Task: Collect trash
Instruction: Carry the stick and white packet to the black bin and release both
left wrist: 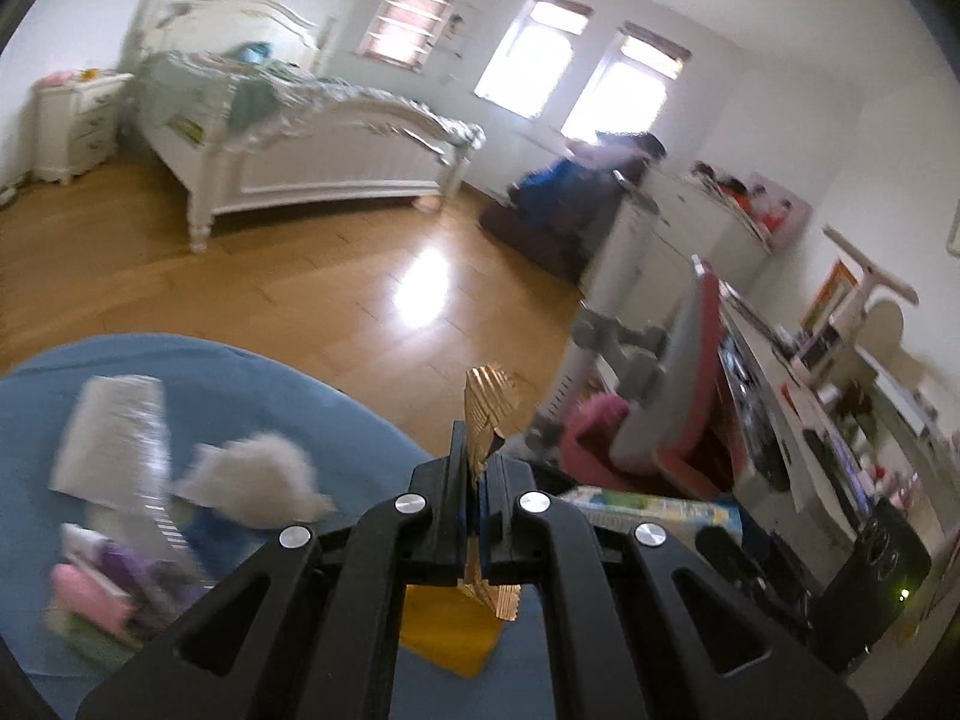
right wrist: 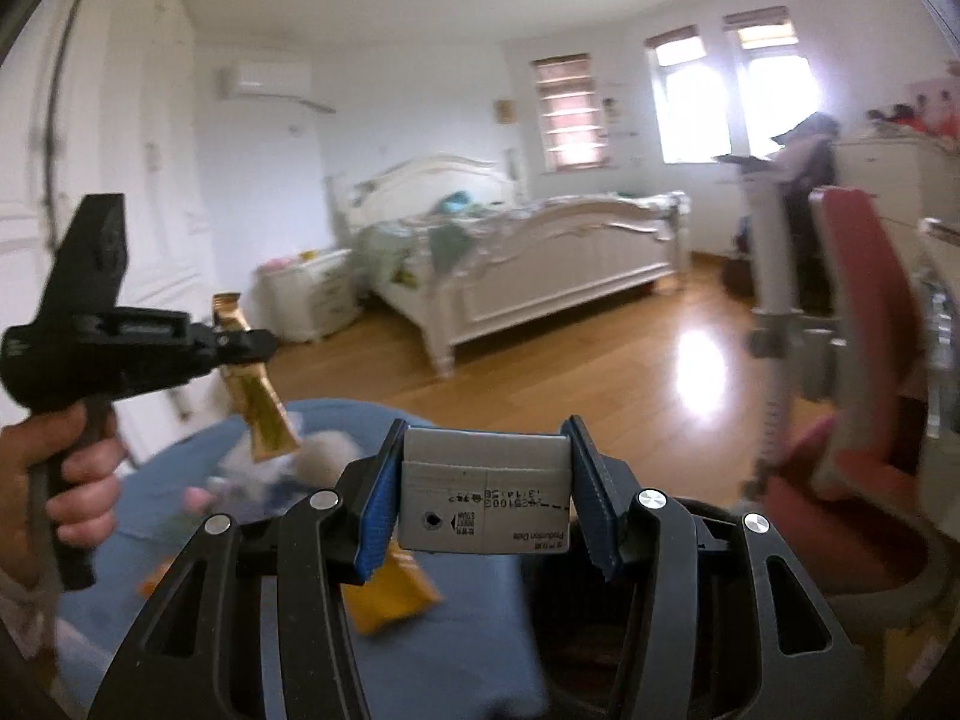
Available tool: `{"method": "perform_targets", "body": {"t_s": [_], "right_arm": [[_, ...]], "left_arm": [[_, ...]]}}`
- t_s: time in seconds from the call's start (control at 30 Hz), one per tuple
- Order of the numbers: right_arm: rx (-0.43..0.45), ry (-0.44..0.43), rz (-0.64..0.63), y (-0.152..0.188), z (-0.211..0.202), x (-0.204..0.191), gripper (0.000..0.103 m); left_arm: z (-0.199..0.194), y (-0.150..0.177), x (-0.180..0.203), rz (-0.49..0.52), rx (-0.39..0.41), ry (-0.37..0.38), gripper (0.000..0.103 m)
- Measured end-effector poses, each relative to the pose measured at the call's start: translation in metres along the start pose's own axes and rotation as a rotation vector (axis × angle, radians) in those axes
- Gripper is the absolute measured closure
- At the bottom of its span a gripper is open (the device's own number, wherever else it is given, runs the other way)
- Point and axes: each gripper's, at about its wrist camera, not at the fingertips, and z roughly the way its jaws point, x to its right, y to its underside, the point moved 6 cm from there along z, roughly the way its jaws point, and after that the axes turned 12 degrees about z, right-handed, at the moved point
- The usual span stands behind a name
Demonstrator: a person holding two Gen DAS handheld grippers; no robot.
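Wrapper (left wrist: 489, 414) in left tongs (left wrist: 478, 516) above bare wooden floor (left wrist: 288, 276)

I could not make out the smeared white and pink clutter (left wrist: 126, 516) on the round blue cloth-covered surface (left wrist: 288, 378); motion blur swallowed its shapes. The crinkled gold foil wrapper (left wrist: 487, 414) vanished between the left gripper's (left wrist: 478, 468) closed pads, its middle hidden. Print on the grey drink carton (right wrist: 486, 495) was mostly too smudged to read. The pink chair (right wrist: 864, 360) ran off the right wrist view's edge, and the cluttered white desk (left wrist: 804, 420) was a blur.
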Motion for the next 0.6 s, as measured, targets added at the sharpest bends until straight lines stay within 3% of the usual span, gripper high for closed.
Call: {"method": "perform_targets", "body": {"t_s": [0.3, 0.6], "right_arm": [[-0.033, 0.158, 0.007, 0.024, 0.017, 0.072, 0.052], [-0.105, 0.207, 0.029, 0.055, 0.039, 0.108, 0.052]], "left_arm": [[0.084, 0.024, 0.073, 0.046, -0.119, 0.136, 0.099], [0.132, 0.046, 0.101, 0.082, -0.209, 0.178, 0.099]]}}
